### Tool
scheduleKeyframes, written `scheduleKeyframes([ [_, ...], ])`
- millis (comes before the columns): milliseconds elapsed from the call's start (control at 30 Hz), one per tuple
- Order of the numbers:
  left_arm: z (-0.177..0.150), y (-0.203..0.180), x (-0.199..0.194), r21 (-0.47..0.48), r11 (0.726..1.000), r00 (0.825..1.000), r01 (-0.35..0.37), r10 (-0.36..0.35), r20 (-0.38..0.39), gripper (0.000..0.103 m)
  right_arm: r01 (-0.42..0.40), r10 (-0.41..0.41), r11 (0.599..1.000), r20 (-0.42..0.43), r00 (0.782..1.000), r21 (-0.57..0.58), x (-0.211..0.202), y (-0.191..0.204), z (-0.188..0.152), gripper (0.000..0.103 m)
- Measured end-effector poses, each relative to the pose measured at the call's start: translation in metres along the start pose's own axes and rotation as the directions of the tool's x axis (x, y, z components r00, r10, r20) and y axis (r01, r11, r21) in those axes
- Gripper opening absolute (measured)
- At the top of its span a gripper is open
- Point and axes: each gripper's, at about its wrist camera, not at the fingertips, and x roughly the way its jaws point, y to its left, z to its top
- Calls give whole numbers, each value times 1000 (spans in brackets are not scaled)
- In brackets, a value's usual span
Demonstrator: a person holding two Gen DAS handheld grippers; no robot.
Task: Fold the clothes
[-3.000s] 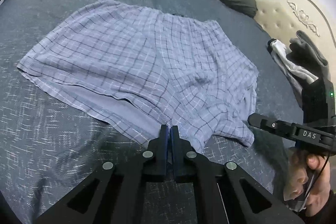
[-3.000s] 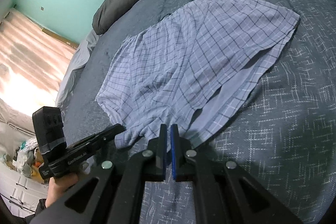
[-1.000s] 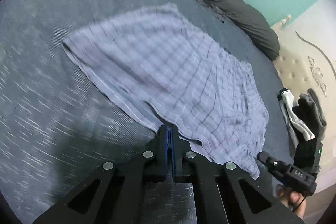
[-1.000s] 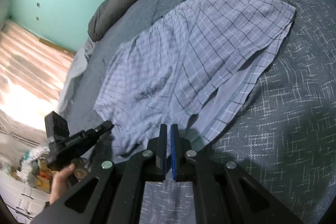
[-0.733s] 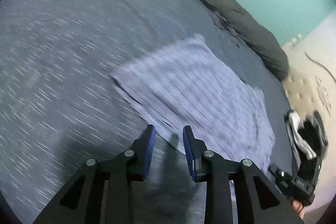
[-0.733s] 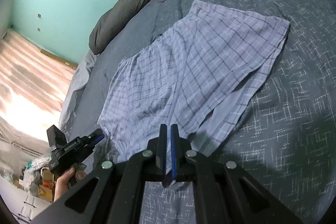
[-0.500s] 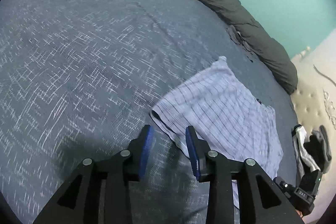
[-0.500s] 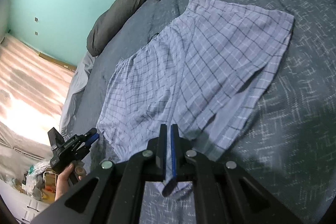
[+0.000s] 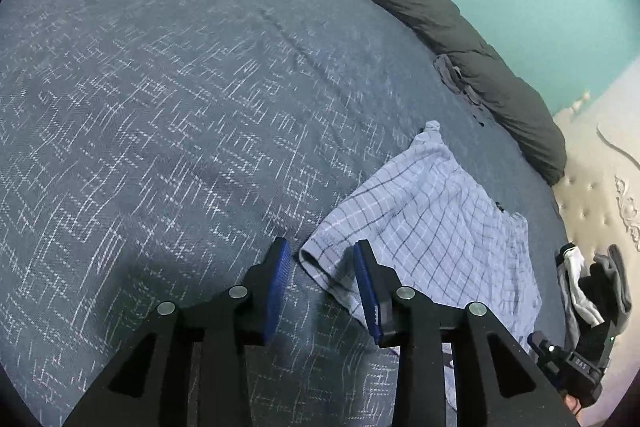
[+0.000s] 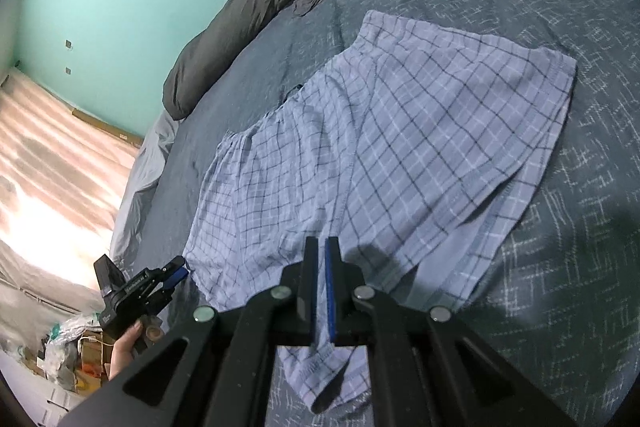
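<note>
Pale blue plaid shorts [image 10: 400, 131] lie spread on the dark blue patterned bed cover [image 9: 160, 107]. My right gripper [image 10: 322, 267] is shut on the near hem at the crotch, and a flap of cloth [image 10: 332, 371] hangs under its fingers. In the left wrist view the shorts [image 9: 432, 227] lie at the right. My left gripper [image 9: 320, 283] is open, with the corner of one leg hem lying between its blue pads [image 9: 276, 283], untouched. Each gripper shows in the other's view: the left gripper [image 10: 160, 283] at the lower left, the right gripper [image 9: 568, 363] at the lower right.
A rolled dark grey duvet [image 9: 440, 15] runs along the far bed edge under a teal wall. A small dark garment [image 9: 452, 75] lies beside it. A padded beige headboard [image 9: 600, 187] and a heap of clothes [image 9: 588, 287] are at the right. Floor clutter [image 10: 68, 347] lies beyond the bed edge.
My left gripper went from shut at the middle hem to open and swung along the shorts to the leg corner. My right gripper stayed shut, now with cloth hanging from it.
</note>
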Motion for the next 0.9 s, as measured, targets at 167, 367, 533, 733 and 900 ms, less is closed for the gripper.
scheduleKeyframes([
  [167, 2, -1, 1, 4, 1000, 1000, 13, -13, 6, 35, 74, -75, 995, -1, 997, -62, 3, 7, 0, 4],
  [367, 1, -8, 3, 24, 999, 1000, 25, -25, 2, 16, 127, -128, 985, 1, 992, -114, 6, 14, -1, 7],
  [533, 1, -13, 1, 34, 999, 999, 32, -32, 8, 8, 135, -136, 985, 4, 991, -112, 4, 13, -2, 23],
  [733, 2, -15, -3, 41, 998, 999, 44, -45, 13, 8, 146, -145, 985, 12, 989, -95, 3, 7, -1, 29],
  [900, 4, -19, -5, 49, 997, 998, 54, -55, 19, 7, 147, -144, 988, 51, 988, -54, -7, 0, 2, 30],
])
